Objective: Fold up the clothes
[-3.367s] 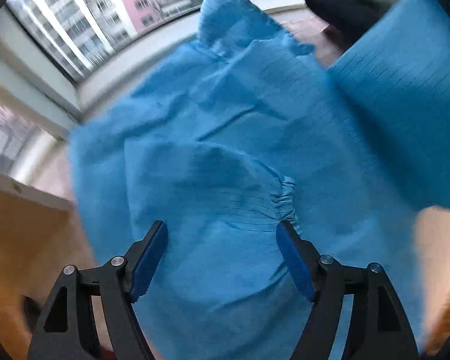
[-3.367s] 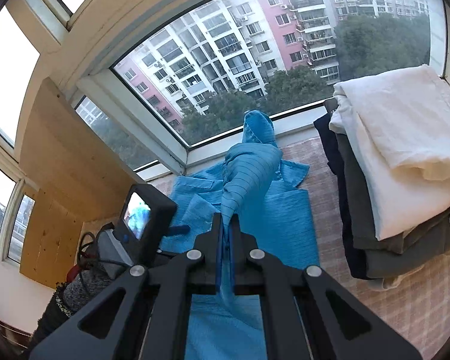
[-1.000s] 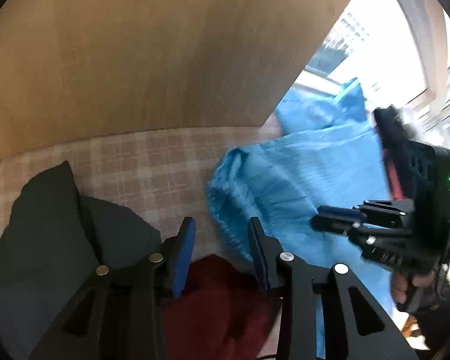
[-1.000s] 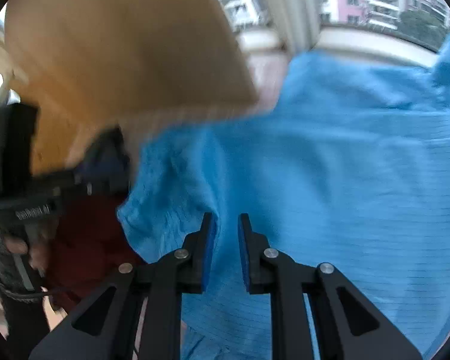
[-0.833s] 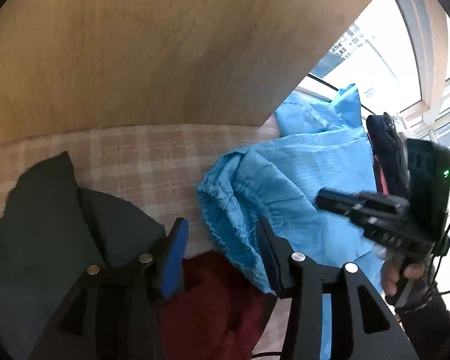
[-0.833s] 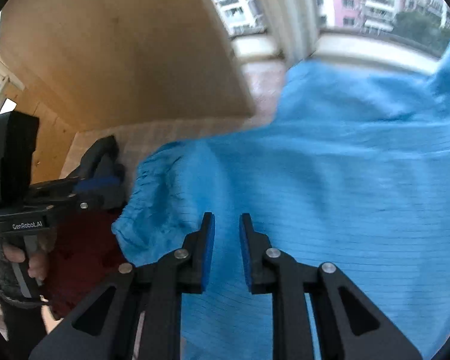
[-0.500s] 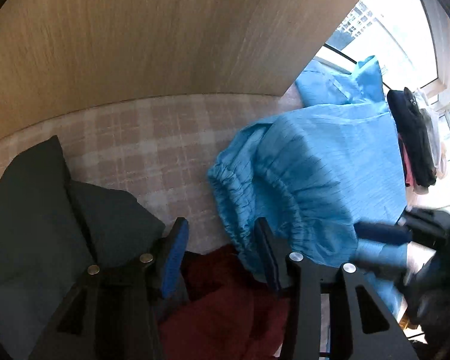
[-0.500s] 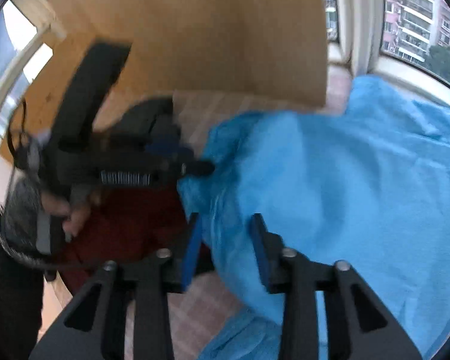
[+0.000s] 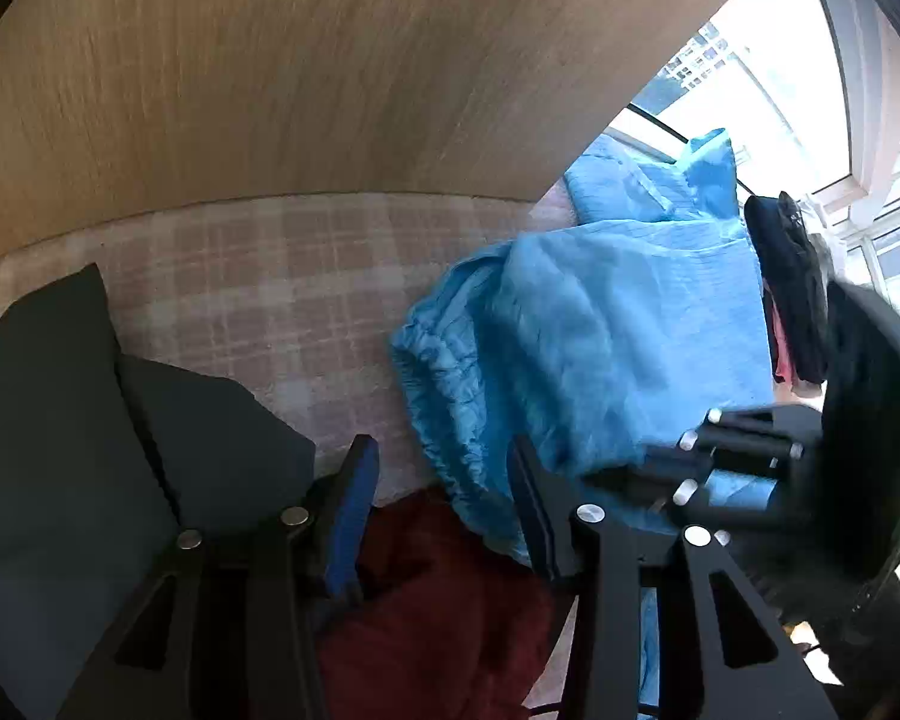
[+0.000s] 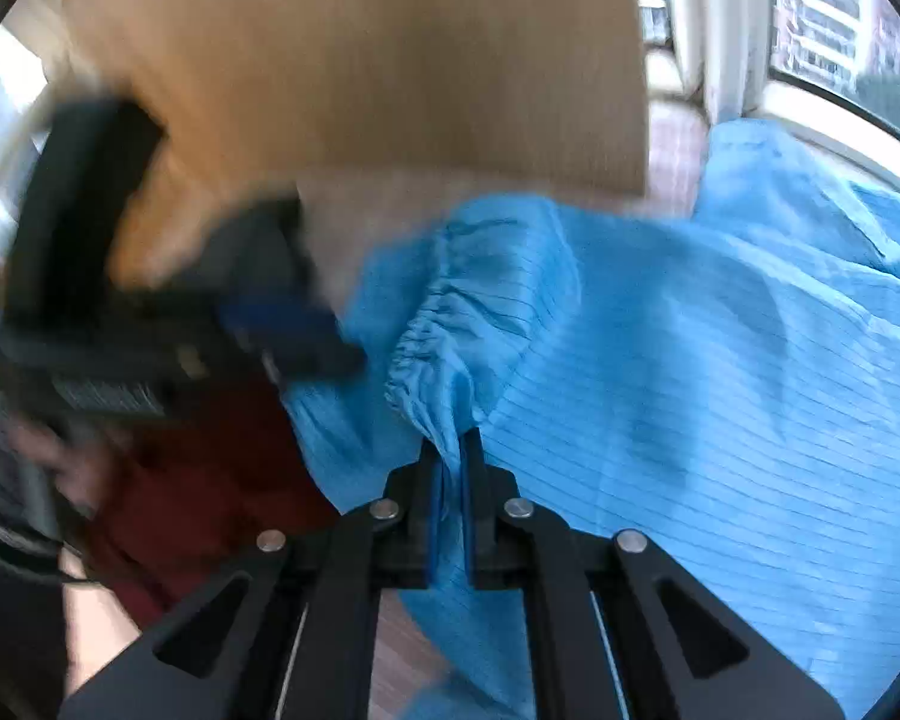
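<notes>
Where the blue garment (image 10: 660,372) bunches, we log our right claw (image 10: 448,480) just clamped onto its gathered cuff (image 10: 426,336); left claw (image 9: 444,510) open over a maroon cloth (image 9: 450,600).

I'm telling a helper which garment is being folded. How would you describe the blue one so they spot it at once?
Start at the plaid-covered surface below the wooden panel by the window. The bright blue garment lies spread there, its gathered elastic cuff pinched in the right gripper. It is pinstriped and vivid, unlike the dark red garment and the dark grey one beside it.
</notes>
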A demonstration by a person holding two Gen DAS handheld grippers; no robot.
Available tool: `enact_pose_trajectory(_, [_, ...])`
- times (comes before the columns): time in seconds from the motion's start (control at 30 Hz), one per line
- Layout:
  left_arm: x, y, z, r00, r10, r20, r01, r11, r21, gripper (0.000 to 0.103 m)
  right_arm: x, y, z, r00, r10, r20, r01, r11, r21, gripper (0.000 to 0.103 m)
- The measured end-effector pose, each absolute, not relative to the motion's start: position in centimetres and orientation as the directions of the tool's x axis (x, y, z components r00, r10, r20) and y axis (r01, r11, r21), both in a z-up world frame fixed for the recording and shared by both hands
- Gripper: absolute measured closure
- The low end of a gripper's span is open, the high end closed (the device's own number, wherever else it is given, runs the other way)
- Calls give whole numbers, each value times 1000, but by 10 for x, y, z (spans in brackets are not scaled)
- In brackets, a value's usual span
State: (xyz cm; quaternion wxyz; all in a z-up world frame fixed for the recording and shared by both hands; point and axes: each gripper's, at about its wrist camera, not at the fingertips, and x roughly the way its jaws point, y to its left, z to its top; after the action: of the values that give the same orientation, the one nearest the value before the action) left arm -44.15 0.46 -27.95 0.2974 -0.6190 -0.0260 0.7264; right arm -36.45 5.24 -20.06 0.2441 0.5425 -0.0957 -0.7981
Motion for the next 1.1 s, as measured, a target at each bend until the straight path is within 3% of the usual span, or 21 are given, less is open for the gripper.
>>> enact_pose_trajectory(0.13, [-444, -1, -274, -71, 487, -871, -384, -819, -427, 57, -368, 42, -205, -248, -564, -788, 333, -813, 478, 98])
enact_pose_trajectory(0.47, [-444, -12, -265, -66, 543, -837, -371, -792, -485, 45, -366, 28, -220, -163, -488, -858, 426, -819, 384, 96])
enact_pose_trajectory(0.5, [-443, -10, -265, -62, 542, -838, -375, -791, -484, 45, -364, 30, -217, -163, -486, -858, 427, -819, 383, 94])
enact_pose_trajectory(0.57, [-443, -11, -263, -61, 554, -830, -375, -784, -495, 45, -362, 34, -211, -163, -484, -860, 427, -820, 380, 75])
enact_pose_trajectory(0.63, [-443, -13, -260, -63, 565, -823, -370, -779, -506, 45, -357, 28, -204, -164, -508, -845, 433, -807, 401, 63])
enact_pose_trajectory(0.83, [-444, -16, -258, -64, 571, -819, -360, -778, -514, 41, -353, 70, -172, -278, -589, -758, 344, -798, 494, 64])
enact_pose_trajectory(0.93, [-447, -13, -260, -64, 568, -821, -345, -784, -516, 40, -376, 65, -188, -298, -557, -775, 287, -827, 484, 74])
enact_pose_trajectory(1.1, [-448, 5, -266, -44, 519, -854, -364, -804, -470, 34, -377, 29, -222, -222, -464, -858, 356, -857, 371, 76])
